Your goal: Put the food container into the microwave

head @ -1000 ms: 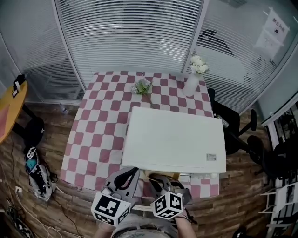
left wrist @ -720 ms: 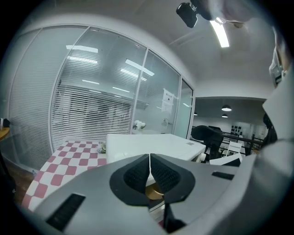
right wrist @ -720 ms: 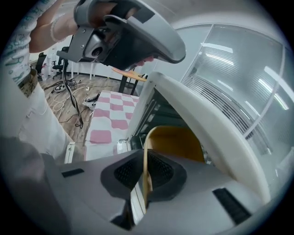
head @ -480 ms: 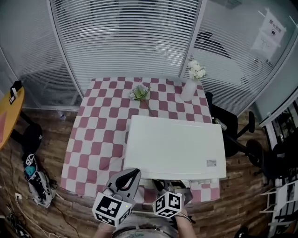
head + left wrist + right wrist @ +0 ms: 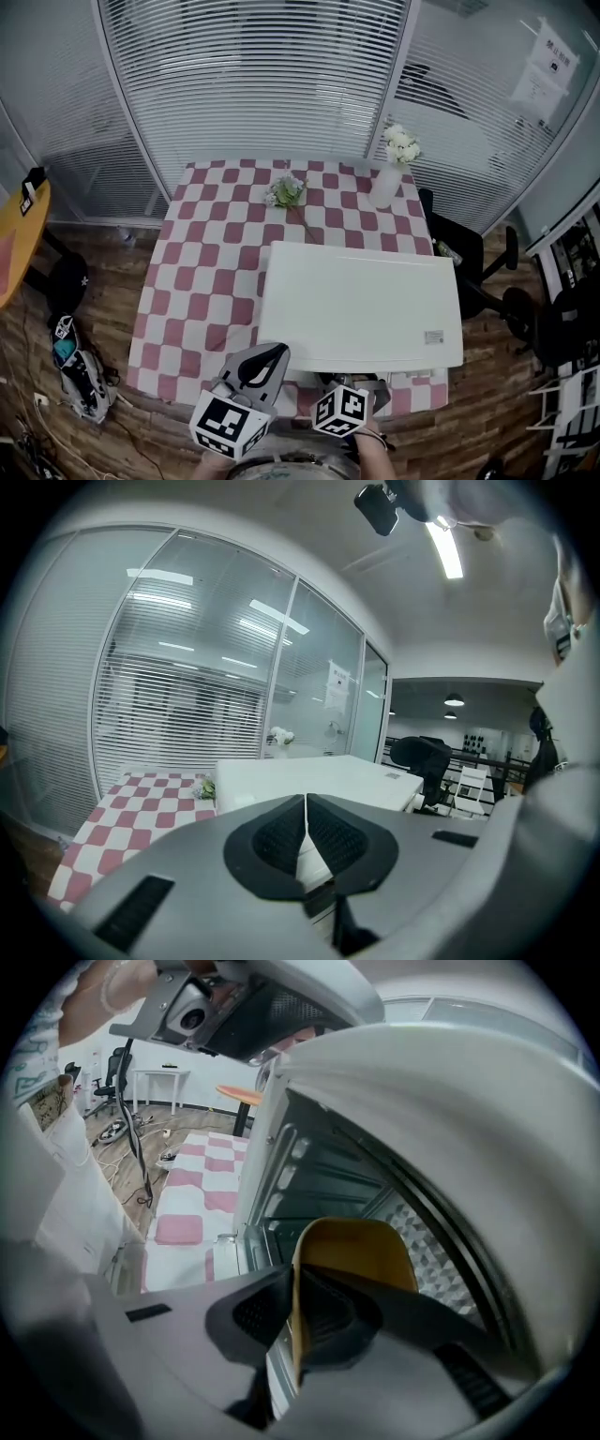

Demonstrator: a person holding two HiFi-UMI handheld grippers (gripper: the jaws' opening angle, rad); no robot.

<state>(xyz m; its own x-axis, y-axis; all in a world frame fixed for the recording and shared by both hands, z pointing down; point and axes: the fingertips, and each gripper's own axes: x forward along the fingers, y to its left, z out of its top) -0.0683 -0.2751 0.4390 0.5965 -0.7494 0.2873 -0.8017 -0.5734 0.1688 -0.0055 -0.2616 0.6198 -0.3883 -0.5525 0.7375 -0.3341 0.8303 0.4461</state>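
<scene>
The white microwave (image 5: 361, 305) stands on the checkered table, and its open cavity (image 5: 328, 1180) fills the right gripper view. My right gripper (image 5: 293, 1283) is shut on the rim of the yellow food container (image 5: 361, 1251), which is tilted at the cavity's mouth. In the head view the right gripper (image 5: 352, 384) reaches under the microwave's front edge and the container is hidden. My left gripper (image 5: 272, 352) hovers just left of it, shut with nothing between its jaws (image 5: 306, 803), pointing over the microwave's top (image 5: 309, 775).
A red-and-white checkered cloth (image 5: 206, 281) covers the table. A white vase of flowers (image 5: 386, 178) and a loose flower bunch (image 5: 286, 192) sit at the far side. A black office chair (image 5: 478, 253) stands to the right, a backpack (image 5: 80, 366) on the floor to the left.
The yellow container showed in front of the microwave a second ago; now it is out of the head view under the microwave's front edge. The head camera shifted slightly.
</scene>
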